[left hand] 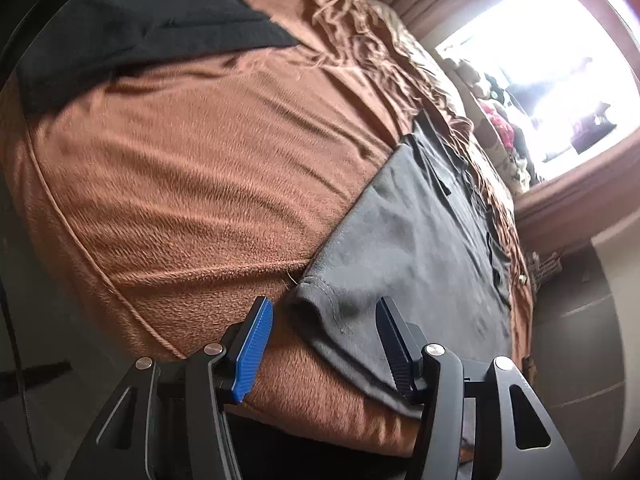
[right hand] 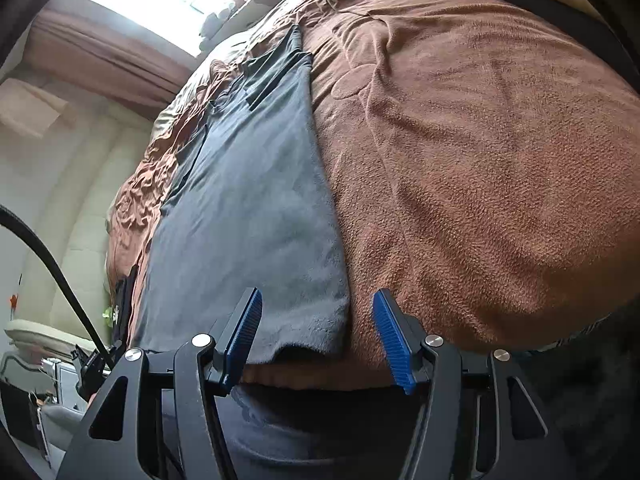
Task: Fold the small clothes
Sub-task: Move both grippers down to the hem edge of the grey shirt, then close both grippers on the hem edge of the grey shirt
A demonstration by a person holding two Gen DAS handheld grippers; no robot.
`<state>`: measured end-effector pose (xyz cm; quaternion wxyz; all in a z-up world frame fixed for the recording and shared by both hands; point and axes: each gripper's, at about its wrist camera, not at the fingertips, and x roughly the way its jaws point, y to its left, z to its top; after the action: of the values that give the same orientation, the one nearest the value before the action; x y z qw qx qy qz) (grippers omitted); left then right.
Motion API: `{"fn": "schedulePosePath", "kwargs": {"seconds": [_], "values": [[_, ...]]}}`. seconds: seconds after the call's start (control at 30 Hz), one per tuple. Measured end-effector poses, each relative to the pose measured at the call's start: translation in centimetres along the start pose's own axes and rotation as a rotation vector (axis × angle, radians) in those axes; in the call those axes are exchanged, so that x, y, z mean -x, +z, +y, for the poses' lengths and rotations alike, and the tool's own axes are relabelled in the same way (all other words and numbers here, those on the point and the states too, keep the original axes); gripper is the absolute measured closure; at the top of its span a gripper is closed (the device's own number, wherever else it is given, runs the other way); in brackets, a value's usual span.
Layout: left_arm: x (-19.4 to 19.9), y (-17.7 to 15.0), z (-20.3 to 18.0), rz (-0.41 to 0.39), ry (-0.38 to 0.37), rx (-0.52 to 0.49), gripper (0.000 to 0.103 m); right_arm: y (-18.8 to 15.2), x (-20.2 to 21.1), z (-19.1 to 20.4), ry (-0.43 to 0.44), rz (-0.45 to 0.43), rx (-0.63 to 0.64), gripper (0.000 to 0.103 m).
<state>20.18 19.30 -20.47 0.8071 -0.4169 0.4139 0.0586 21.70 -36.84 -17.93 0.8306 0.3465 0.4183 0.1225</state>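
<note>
A grey garment (left hand: 420, 216) lies spread flat on the brown fleece blanket (left hand: 192, 184) that covers the bed. My left gripper (left hand: 324, 308) hovers at the garment's near corner. Its blue-padded fingers (left hand: 254, 344) stand apart, the hem corner lies between them, and neither pad presses on the cloth. In the right wrist view the same grey garment (right hand: 248, 208) runs away from me over the blanket (right hand: 480, 160). My right gripper (right hand: 318, 296) is open over its other near corner, with the cloth edge between the fingers (right hand: 390, 340).
A black garment with a pale print (left hand: 140, 20) lies at the far left of the bed. Soft toys (left hand: 496, 116) line the bed's far side under a bright window (left hand: 560, 52). A black cable (right hand: 48, 256) hangs at the left. The bed's front edge is just under both grippers.
</note>
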Motion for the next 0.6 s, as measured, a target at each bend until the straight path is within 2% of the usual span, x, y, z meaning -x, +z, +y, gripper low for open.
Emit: {"fn": "schedulePosePath", "kwargs": {"seconds": [0.1,0.3,0.33,0.4,0.47,0.6], "values": [[-1.0,0.3,0.7,0.022,-0.029,0.067,0.047,-0.1,-0.6,0.0,0.008,0.022,-0.012,0.047],[-1.9,0.8,0.5,0.014,-0.026,0.099,0.048,0.3,-1.1,-0.3,0.025,0.020,-0.054,0.047],[-1.9,0.8,0.5,0.012,-0.026,0.100,0.049,0.3,-1.2,-0.4,0.028,0.020,-0.064,0.047],[-2.1,0.9,0.3,0.019,-0.026,0.096,0.060,0.2,-1.1,-0.8,0.039,0.020,-0.082,0.047],[-2.6,0.9,0.1,0.034,-0.034,0.100,0.065,0.2,-1.1,-1.0,0.044,0.023,-0.092,0.047],[-3.4,0.9,0.2,0.037,-0.026,0.101,0.067,0.0,-1.4,-0.9,0.064,0.051,-0.101,0.047]]}}
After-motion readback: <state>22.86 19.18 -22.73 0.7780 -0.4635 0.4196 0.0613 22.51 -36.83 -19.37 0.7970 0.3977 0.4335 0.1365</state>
